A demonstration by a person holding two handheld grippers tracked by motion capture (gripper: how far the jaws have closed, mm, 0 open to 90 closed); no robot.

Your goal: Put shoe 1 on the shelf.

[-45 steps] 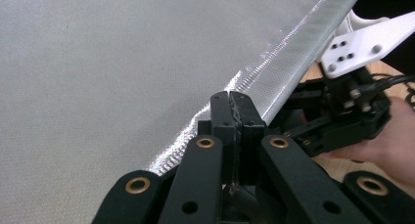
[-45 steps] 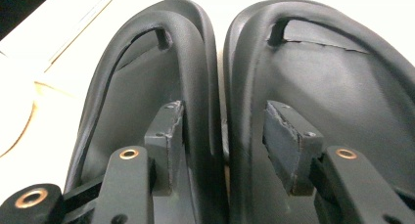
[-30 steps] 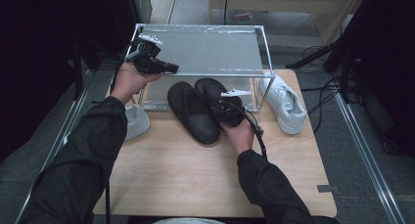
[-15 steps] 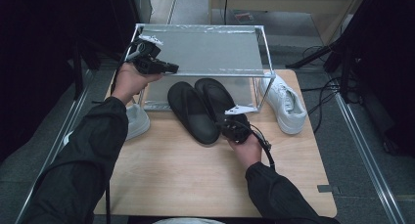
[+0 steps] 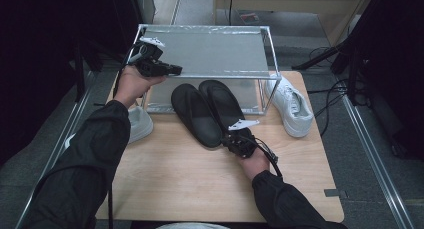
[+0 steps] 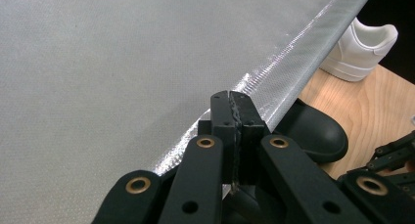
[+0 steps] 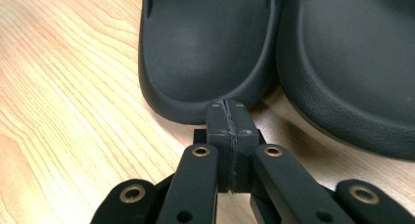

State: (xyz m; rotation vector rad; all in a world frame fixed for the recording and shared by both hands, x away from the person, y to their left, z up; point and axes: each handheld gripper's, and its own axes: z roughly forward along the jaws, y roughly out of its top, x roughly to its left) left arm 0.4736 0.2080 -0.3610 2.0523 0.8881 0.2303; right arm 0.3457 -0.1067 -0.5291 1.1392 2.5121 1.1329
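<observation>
Slipper heel (image 7: 205, 62) just beyond (closed) fingers (image 7: 219, 136)

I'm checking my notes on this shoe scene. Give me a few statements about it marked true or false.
1. The right gripper is shut, empty, at a black slipper's heel. True.
2. The left gripper grips a white sneaker. False: it is shut on nothing, over the rack's grey top.
3. Both black slippers lie side by side. True.
4. A white sneaker sits on top of the rack. False: it stands on the table, beside the rack.
</observation>
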